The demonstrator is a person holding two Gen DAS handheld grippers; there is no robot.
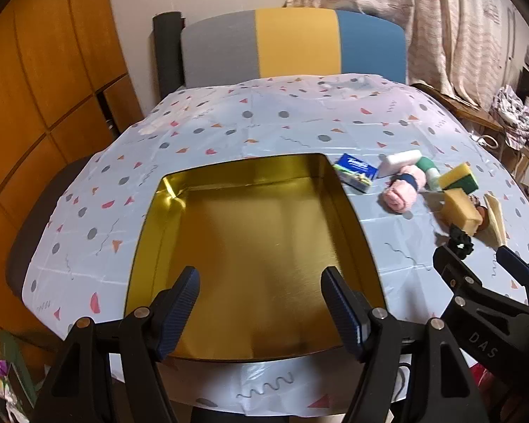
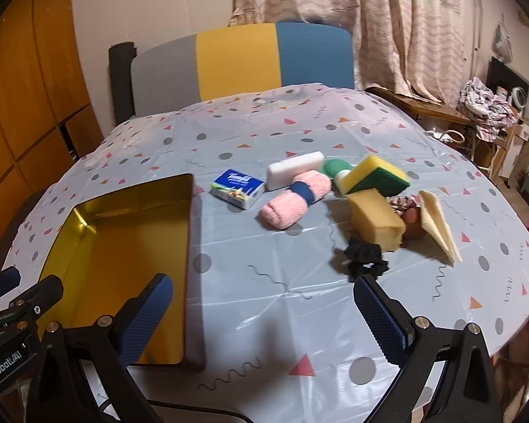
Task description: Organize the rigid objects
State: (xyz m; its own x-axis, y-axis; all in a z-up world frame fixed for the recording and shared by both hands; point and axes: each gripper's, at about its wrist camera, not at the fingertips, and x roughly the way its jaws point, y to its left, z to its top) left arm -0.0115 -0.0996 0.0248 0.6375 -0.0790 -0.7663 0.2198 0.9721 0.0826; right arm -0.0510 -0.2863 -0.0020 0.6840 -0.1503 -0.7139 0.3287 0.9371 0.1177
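The left gripper (image 1: 261,303), black-framed with blue ribbed pads, has its jaws spread wide and nothing between them. It hangs above the near half of the shallow rectangular gold metal tin (image 1: 151,232), touching neither the rim nor the shiny floor, which shows bare between the fingers. The right gripper (image 2: 264,313) is likewise spread wide and holds nothing; only the pale blue plastic tablecloth (image 2: 264,253) printed with grey dots, pink triangles and squiggles lies between its pads.

From the right wrist view the tin sits to the left of the right gripper, its right wall just beside the left fingertip. The loose items lie in a cluster ahead and to the right, well apart from the tin. Nearest the right gripper is a black fabric scrunchie (image 2: 365,259), just beyond its right fingertip but not touching it. Behind that stands a tan foam block (image 2: 375,220), with a cream folded cloth (image 2: 439,225) to its right and a small brown item between them (too hidden to identify). Farther back are a yellow sponge with a green scouring layer (image 2: 375,174), a rolled pink towel with a dark blue band (image 2: 294,199), a white rectangular bar (image 2: 294,172), a green-and-white bottle (image 2: 335,171) mostly hidden behind the sponge, and a small blue tissue pack (image 2: 238,188), the item closest to the tin.

Past the table's far edge stands a chair with a grey, yellow and blue back (image 2: 243,60).
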